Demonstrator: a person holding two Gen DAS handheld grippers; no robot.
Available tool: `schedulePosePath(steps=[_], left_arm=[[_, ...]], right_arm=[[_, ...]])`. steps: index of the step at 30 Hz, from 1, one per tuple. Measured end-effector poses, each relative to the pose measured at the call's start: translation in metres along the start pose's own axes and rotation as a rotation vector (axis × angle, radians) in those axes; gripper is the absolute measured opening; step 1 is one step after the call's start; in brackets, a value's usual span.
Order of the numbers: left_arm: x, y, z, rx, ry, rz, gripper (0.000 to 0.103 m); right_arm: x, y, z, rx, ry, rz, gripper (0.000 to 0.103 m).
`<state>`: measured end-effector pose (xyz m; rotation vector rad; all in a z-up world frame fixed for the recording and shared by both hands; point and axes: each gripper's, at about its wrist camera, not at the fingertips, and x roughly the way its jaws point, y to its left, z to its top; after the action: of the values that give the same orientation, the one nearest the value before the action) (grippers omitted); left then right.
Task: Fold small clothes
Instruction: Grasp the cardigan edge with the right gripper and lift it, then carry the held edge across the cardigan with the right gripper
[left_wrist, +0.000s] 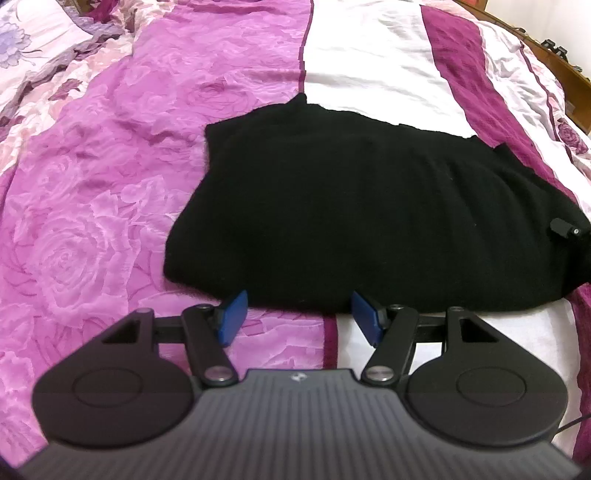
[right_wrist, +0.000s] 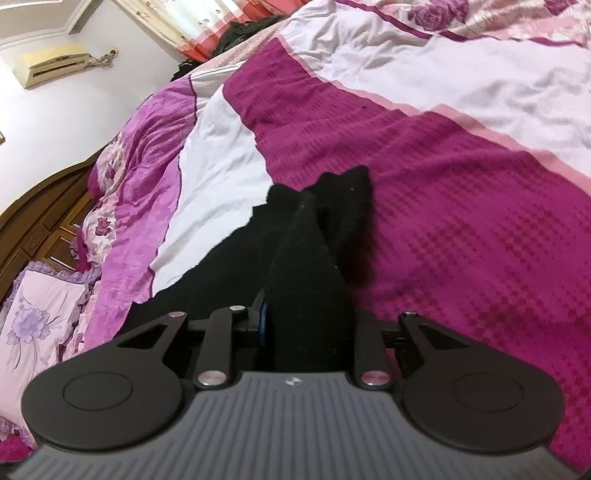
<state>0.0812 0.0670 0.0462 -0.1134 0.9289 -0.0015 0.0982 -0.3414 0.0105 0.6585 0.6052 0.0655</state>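
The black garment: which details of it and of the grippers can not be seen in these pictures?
- Black garment: type unclear, fabric too dark, both views.
- Right gripper pads: right wrist view, covered by pinched cloth.
- Left gripper: open, empty.

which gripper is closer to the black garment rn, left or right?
Right. The right gripper is shut on a raised fold of the black garment. The left gripper is open at the garment's near edge, gripping nothing.
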Motion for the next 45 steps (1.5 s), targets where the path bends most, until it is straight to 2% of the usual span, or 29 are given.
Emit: schedulePosePath(steps=[16,28,36,45], left_arm=[[-0.011,0.015,0.003,-0.011,-0.038,0.051,0.064],[-0.011,0.020,0.002,-0.019,-0.038,0.050,0.064],[-0.018,0.026,0.005,-0.032,-0.059,0.054,0.064],[-0.023,0.033,0.005,-0.043,-0.073,0.051,0.064]], right_arm=[[-0.011,0.049,0.006,-0.074,-0.037,0.081,0.024],[-0.015,0.071,0.005,-0.089,-0.047,0.120,0.023],[-0.020,0.093,0.007,-0.091,-0.067,0.179,0.023],[-0.022,0.136,-0.006,-0.133,-0.066,0.267,0.023]])
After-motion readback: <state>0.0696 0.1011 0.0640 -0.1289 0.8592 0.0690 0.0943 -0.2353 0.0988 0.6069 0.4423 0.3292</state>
